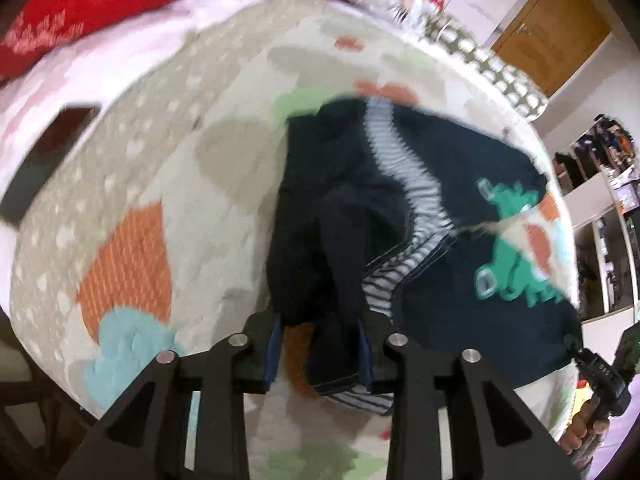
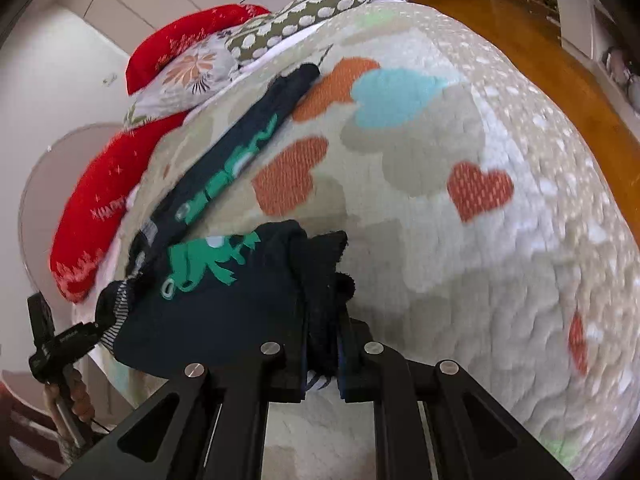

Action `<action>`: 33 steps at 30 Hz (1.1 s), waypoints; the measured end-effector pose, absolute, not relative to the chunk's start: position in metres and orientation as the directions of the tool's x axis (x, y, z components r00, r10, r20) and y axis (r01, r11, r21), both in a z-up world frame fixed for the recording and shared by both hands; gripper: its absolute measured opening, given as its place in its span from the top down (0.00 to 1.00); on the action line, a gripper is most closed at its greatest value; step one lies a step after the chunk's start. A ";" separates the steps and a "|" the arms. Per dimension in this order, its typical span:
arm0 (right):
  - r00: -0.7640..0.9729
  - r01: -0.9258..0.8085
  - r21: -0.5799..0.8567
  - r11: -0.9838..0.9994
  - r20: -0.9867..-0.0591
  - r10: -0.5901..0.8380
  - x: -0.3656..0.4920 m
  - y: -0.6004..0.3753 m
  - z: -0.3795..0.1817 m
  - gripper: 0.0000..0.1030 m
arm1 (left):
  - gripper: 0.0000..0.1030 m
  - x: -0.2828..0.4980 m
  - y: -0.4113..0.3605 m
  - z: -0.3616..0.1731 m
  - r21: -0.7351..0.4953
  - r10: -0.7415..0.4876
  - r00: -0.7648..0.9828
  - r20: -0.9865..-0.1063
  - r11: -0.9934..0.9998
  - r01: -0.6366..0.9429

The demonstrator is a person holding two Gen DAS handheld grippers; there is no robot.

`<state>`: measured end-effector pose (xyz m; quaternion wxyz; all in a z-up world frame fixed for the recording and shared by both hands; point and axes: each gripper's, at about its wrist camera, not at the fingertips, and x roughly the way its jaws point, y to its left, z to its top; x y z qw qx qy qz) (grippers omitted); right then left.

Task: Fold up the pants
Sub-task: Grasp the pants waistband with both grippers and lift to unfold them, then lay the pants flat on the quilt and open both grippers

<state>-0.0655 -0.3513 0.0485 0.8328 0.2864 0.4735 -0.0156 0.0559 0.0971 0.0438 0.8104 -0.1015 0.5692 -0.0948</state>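
The pants (image 1: 448,240) are small and dark navy, with green dinosaur prints and a striped lining, and lie partly lifted over a patterned blanket (image 1: 180,184). My left gripper (image 1: 320,356) is shut on a navy fold at one end of the pants. My right gripper (image 2: 322,356) is shut on the bunched edge of the pants (image 2: 224,296) at the other end. The garment hangs between the two grippers. The right gripper also shows at the lower right of the left wrist view (image 1: 600,376), and the left gripper at the lower left of the right wrist view (image 2: 52,344).
The blanket (image 2: 460,208) has orange hearts and teal patches and covers a bed. Red pillows (image 2: 112,184), a floral pillow (image 2: 180,76) and a dotted cushion (image 2: 304,16) lie at the head. A dark phone (image 1: 48,156) rests on the pink sheet. A wooden floor (image 2: 560,56) lies beyond the bed.
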 end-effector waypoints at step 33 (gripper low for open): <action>0.551 0.477 0.380 0.792 -0.832 0.068 0.126 -0.398 0.069 0.92 | 0.55 0.003 0.125 0.076 -0.318 -0.284 0.527 -0.801 0.948 0.026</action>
